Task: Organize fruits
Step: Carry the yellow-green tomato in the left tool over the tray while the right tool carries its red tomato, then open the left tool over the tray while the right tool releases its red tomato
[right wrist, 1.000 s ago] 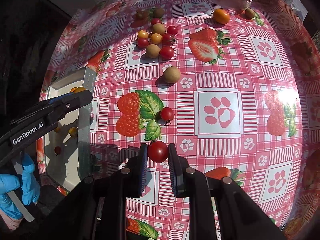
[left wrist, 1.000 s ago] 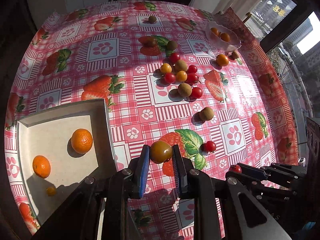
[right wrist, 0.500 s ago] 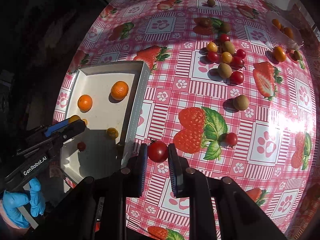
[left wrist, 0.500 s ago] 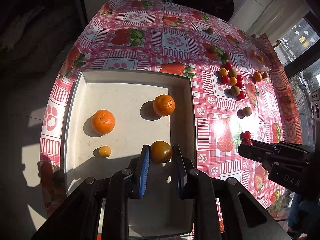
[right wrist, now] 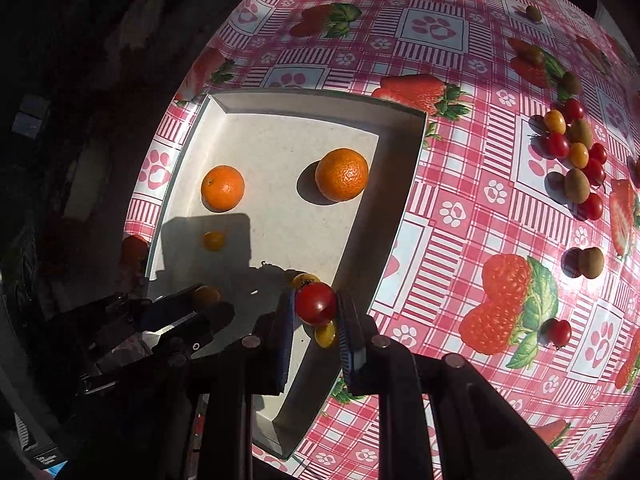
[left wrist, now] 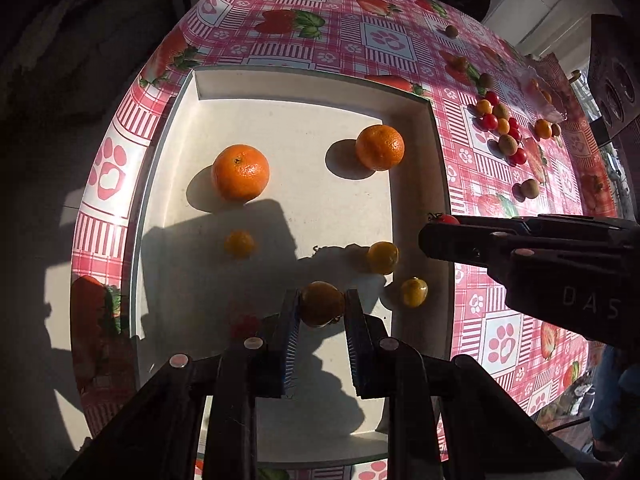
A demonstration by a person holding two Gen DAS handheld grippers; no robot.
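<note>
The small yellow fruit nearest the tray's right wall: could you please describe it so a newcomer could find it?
Find the white tray on the checked cloth. Along its right wall, near the right gripper, lie two small yellow fruits. It is the nearer, paler one, closest to that wall.

My tray (left wrist: 436, 168) is cream-white, its two tangerines (left wrist: 240, 172) bright orange; my table's cloth (right wrist: 460, 216) is pink-and-white check with red strawberries and paw prints.
</note>
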